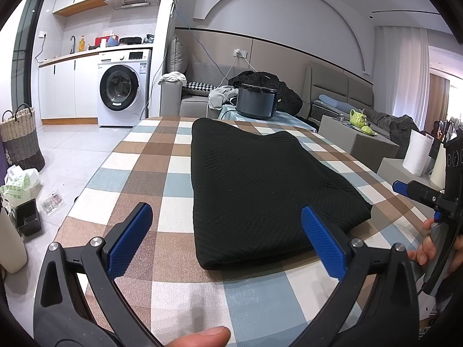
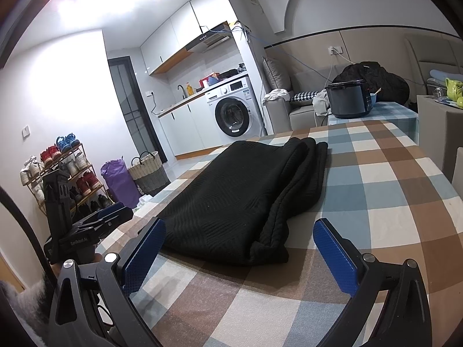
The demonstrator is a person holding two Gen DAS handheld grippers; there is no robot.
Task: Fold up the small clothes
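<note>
A black knitted garment [image 1: 260, 185] lies folded in a long flat stack on the checked tablecloth [image 1: 150, 156]. My left gripper [image 1: 227, 211] stands open just short of its near edge, blue pads wide apart, nothing between them. In the right wrist view the same garment [image 2: 246, 196] shows stacked layers along its right side. My right gripper [image 2: 239, 225] is open too, hovering at the near end of the cloth without touching it. The right gripper [image 1: 419, 192] also appears at the far right of the left wrist view, held by a hand [image 1: 428, 245].
A dark rice cooker [image 1: 256, 101] stands on a small table beyond the far end. A paper towel roll [image 1: 418, 151] is at the right. A woven basket [image 1: 21, 136], bags and a shoe rack [image 2: 63, 170] are on the floor to the left.
</note>
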